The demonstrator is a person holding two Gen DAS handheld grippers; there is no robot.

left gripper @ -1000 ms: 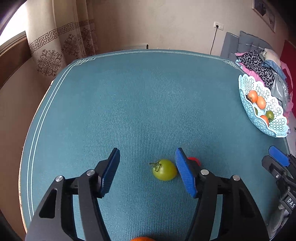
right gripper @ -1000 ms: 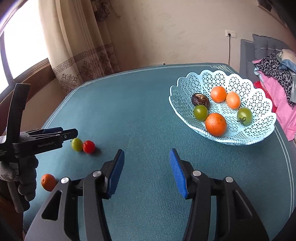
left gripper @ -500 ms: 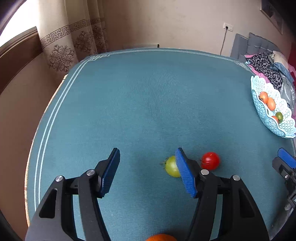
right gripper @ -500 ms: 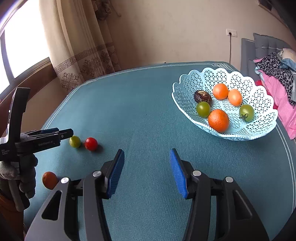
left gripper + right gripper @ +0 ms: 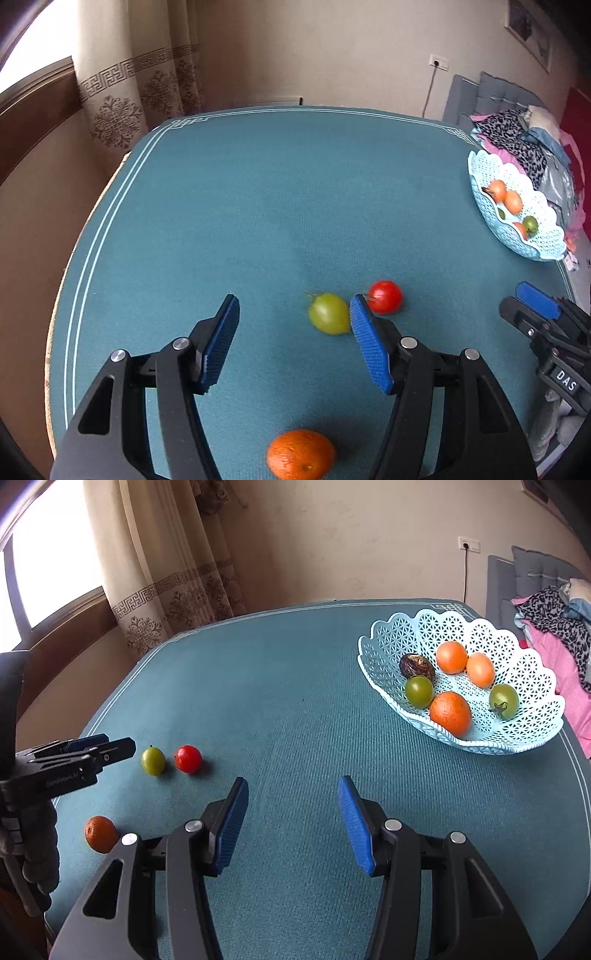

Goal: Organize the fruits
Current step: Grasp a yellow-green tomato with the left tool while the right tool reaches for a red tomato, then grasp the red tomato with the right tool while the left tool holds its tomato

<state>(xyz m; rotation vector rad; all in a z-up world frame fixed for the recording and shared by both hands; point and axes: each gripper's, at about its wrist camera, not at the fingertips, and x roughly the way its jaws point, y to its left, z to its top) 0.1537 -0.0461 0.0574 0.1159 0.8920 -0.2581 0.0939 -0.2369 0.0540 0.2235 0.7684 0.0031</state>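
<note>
A green tomato (image 5: 328, 313) and a red tomato (image 5: 385, 296) lie side by side on the teal table; they also show in the right wrist view, the green tomato (image 5: 153, 760) and the red tomato (image 5: 188, 759). A small orange (image 5: 301, 459) lies nearer, also in the right wrist view (image 5: 101, 833). My left gripper (image 5: 293, 339) is open and empty, its right pad beside the green tomato. My right gripper (image 5: 290, 821) is open and empty over bare table. A light blue lattice basket (image 5: 532, 734) holds several oranges and green tomatoes and one dark fruit.
The basket (image 5: 543, 247) sits at the table's right edge. Clothes (image 5: 554, 627) are piled on a bed beyond it. A curtain (image 5: 140, 74) and window are at the back left. The left gripper shows in the right wrist view (image 5: 74, 764).
My left gripper has drawn back and turned; the green tomato now sits at its right pad, the red tomato and the orange show fully. The right gripper has barely moved.
</note>
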